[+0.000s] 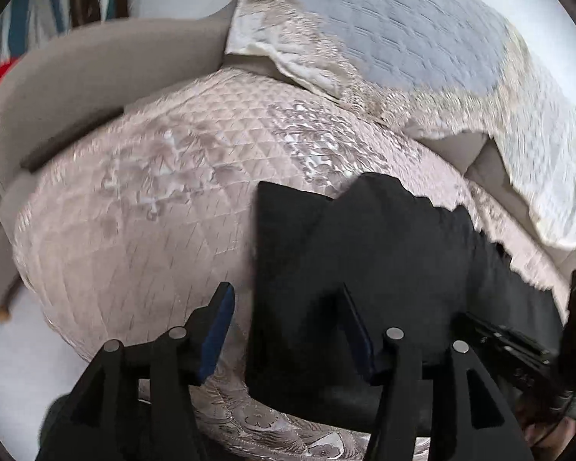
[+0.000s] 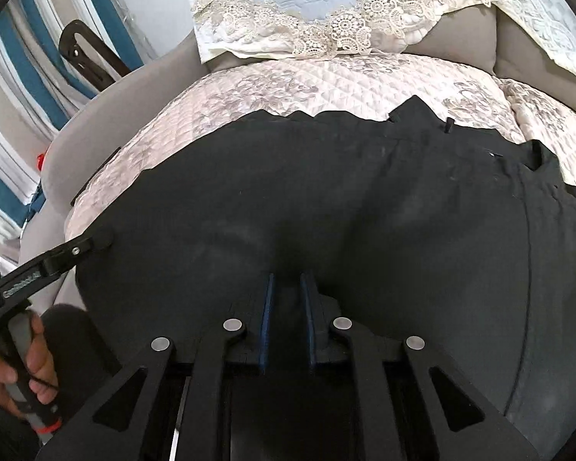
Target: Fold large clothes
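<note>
Black garment (image 2: 364, 199) pinched in right gripper (image 2: 287, 280), its near edge hidden; left gripper (image 1: 284, 299) agape.

Black garment (image 2: 326, 199) spread flat across quilted pink cover (image 2: 249, 84), far edge rumpled.

Matt black cloth garment (image 2: 326, 199) on glossy quilted satin cover (image 1: 134, 199), lace-trimmed cushion (image 2: 326, 19).

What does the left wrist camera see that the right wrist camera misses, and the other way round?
Only the left wrist view shows the left gripper from behind, jaws apart, straddling the black garment's left edge. Only the right wrist view shows the right gripper, jaws narrow with a fold of cloth between them, and the hand holding the left tool. Both show the garment, the quilted seat cover and the lace-trimmed cover.
</note>
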Tool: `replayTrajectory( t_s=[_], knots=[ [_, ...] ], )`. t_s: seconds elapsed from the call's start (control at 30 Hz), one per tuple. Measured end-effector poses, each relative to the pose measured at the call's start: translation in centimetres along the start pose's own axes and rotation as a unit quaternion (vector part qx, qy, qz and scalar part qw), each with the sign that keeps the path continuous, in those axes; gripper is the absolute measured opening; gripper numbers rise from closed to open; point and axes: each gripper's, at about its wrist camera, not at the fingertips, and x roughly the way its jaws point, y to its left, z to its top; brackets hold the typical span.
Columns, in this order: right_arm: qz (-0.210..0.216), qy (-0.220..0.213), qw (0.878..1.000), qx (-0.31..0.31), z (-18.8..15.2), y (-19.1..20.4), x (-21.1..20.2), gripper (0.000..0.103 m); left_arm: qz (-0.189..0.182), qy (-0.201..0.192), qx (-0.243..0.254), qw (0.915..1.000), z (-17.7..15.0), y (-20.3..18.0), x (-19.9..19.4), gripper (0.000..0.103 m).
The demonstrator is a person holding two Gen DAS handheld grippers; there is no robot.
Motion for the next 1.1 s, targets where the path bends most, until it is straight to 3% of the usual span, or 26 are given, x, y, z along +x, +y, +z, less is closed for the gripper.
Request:
replayTrajectory(
  t_s=[0.03,0.1,0.27,0.4,0.47,0.63,0.8,0.97,1.1],
  knots=[
    [-0.001,0.002,1.000,0.003,0.2,-0.1,0.1,0.013,-0.004,0.006,-0.011,0.9999,0.0,0.5,0.3,0.068],
    [-0.002,0.004,1.000,0.000,0.1,-0.1,-0.1,0.013,-0.032,0.033,-0.030,0.9985,-0.2,1.3,1.3,0.068],
    [0.020,0.014,1.000,0.006,-1.8,0.5,-2.0,0.015,-0.088,0.058,-0.040,0.9936,-1.1,1.0,1.5,0.068],
    [0.038,0.018,0.999,0.010,-3.8,0.6,-3.8,0.015,-0.091,0.059,-0.023,0.9939,-1.6,0.0,1.4,0.068],
    [0.042,0.013,0.999,0.021,-4.6,0.1,-4.9,0.016,-0.091,0.061,-0.022,0.9938,-1.4,-0.1,1.5,0.063],
    [0.023,-0.008,0.999,0.045,-5.2,-1.9,-7.4,0.016,-0.101,0.062,-0.048,0.9918,-0.7,1.1,1.5,0.025],
    [0.008,-0.035,0.997,0.075,-6.1,-4.4,-10.3,0.016,-0.113,0.022,0.016,0.9932,0.2,-1.8,-2.1,0.016],
    [-0.008,-0.051,0.993,0.107,-7.5,-6.7,-12.5,0.016,-0.179,-0.014,0.096,0.9790,1.3,-7.6,-6.4,0.014],
    [-0.018,-0.060,0.988,0.139,-8.8,-8.7,-13.8,0.016,-0.246,-0.013,0.162,0.9556,0.9,-13.8,-8.0,0.013]
  ],
)
